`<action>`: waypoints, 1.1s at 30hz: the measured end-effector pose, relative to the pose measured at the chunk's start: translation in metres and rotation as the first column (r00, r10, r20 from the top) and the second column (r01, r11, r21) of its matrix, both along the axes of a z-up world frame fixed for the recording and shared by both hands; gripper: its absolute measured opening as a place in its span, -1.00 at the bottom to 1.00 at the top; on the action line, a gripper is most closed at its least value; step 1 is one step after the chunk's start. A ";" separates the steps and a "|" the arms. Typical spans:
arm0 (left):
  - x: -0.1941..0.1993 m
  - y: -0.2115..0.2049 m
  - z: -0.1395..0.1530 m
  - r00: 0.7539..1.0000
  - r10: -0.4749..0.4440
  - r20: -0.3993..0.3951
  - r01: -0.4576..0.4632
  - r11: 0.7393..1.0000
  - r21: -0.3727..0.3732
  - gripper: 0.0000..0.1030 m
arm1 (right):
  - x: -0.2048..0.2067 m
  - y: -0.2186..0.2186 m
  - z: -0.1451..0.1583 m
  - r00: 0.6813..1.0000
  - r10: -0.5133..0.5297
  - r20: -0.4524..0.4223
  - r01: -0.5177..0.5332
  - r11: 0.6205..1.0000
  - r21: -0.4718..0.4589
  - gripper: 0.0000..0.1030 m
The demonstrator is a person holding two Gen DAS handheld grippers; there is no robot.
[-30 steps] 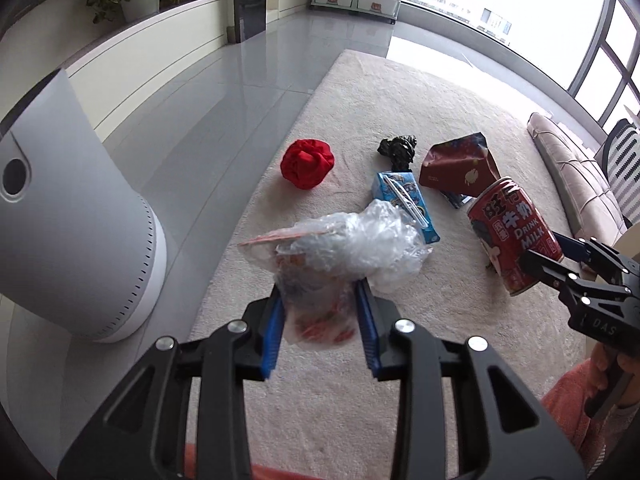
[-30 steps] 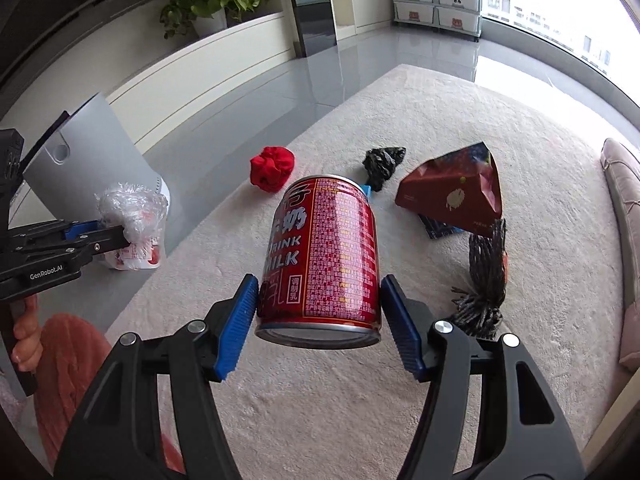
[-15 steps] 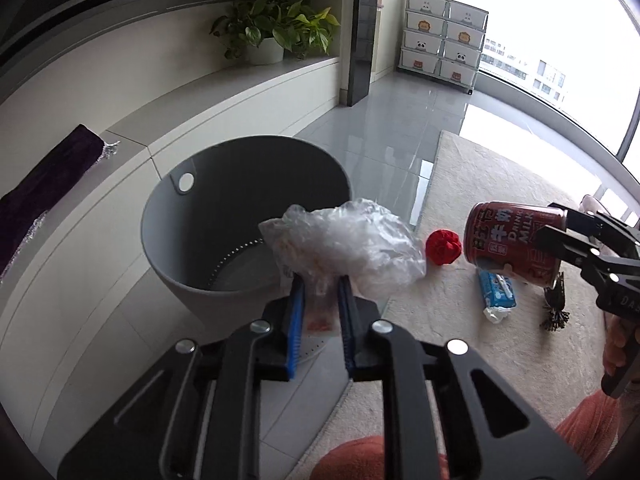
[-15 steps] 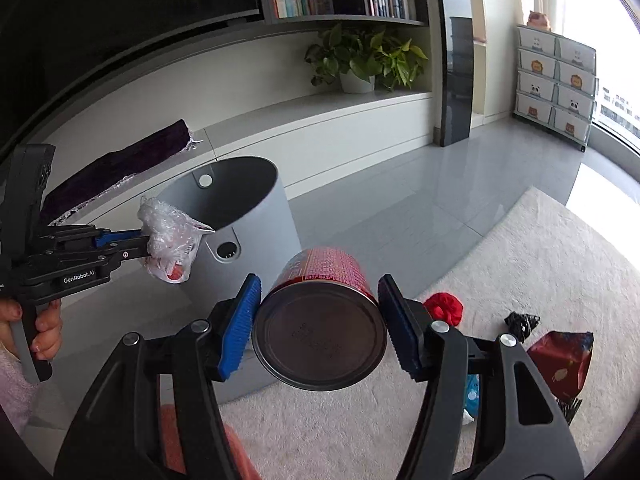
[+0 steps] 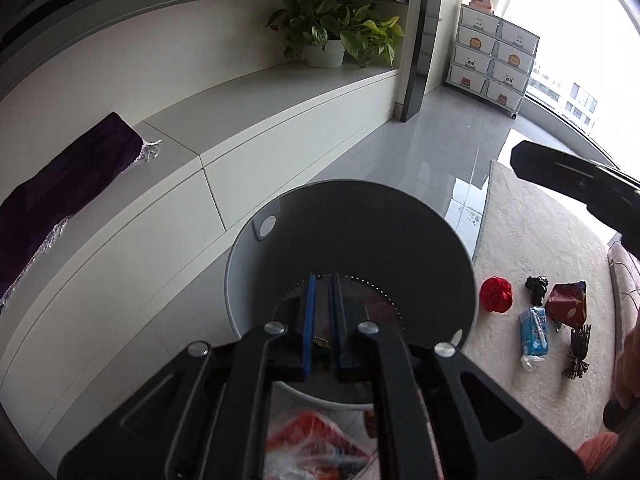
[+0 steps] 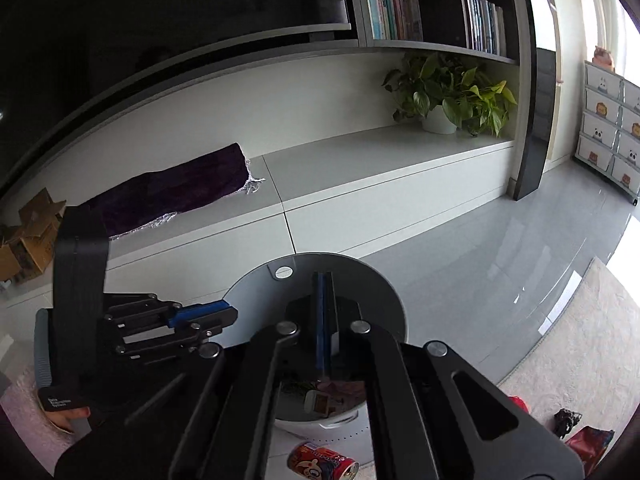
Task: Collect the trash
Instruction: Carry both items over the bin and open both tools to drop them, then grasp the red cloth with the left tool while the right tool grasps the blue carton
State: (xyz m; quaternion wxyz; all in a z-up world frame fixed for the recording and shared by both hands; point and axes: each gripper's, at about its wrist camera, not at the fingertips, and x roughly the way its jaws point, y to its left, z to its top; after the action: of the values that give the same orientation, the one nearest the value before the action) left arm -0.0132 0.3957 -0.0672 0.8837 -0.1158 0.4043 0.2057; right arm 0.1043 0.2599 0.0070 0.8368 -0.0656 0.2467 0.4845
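The grey trash bin (image 5: 352,240) stands on the floor just ahead; it also shows in the right wrist view (image 6: 320,280). My left gripper (image 5: 322,288) is shut and empty, its tips over the bin's mouth. The clear plastic bag (image 5: 316,444) lies on the floor below it, outside the bin. My right gripper (image 6: 325,284) is shut and empty above the bin. The red milk can (image 6: 324,462) lies on its side on the floor in front of the bin. Some trash (image 6: 320,398) lies inside the bin.
On the rug (image 5: 532,248) to the right lie a red cloth ball (image 5: 496,294), a black scrap (image 5: 537,286), a dark red wrapper (image 5: 568,304), a blue carton (image 5: 534,330) and a dark tassel (image 5: 578,354). A low white bench (image 6: 360,184) runs behind the bin.
Both grippers let go and closed empty. The plastic bag and the can dropped to the floor beside the bin. Both grippers moved over the bin's mouth.
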 end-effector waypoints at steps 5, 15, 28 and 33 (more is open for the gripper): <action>0.009 0.013 -0.013 1.000 -0.005 -0.019 0.004 1.000 -0.029 -0.89 | -0.015 0.004 -0.008 0.999 0.045 0.023 -0.044 0.999 -0.030 -1.00; -0.018 -0.015 -0.006 0.999 -0.034 0.041 0.032 0.999 0.035 0.24 | -0.019 -0.016 -0.032 0.999 0.042 -0.023 -0.043 0.998 -0.053 -0.70; -0.068 -0.036 -0.014 0.999 -0.005 0.043 0.002 0.997 0.072 0.40 | -0.056 -0.036 -0.053 0.998 0.058 -0.020 -0.059 0.997 -0.041 0.08; -0.081 -0.041 -0.016 0.999 0.003 0.045 -0.005 0.998 0.063 0.40 | -0.063 -0.046 -0.064 0.998 0.052 -0.039 -0.054 0.998 -0.044 0.08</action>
State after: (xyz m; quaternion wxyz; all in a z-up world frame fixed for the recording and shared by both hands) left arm -0.0939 0.3543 -0.0837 0.8954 -0.0932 0.3772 0.2175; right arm 0.0411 0.2144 -0.0567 0.8170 -0.0819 0.2716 0.5020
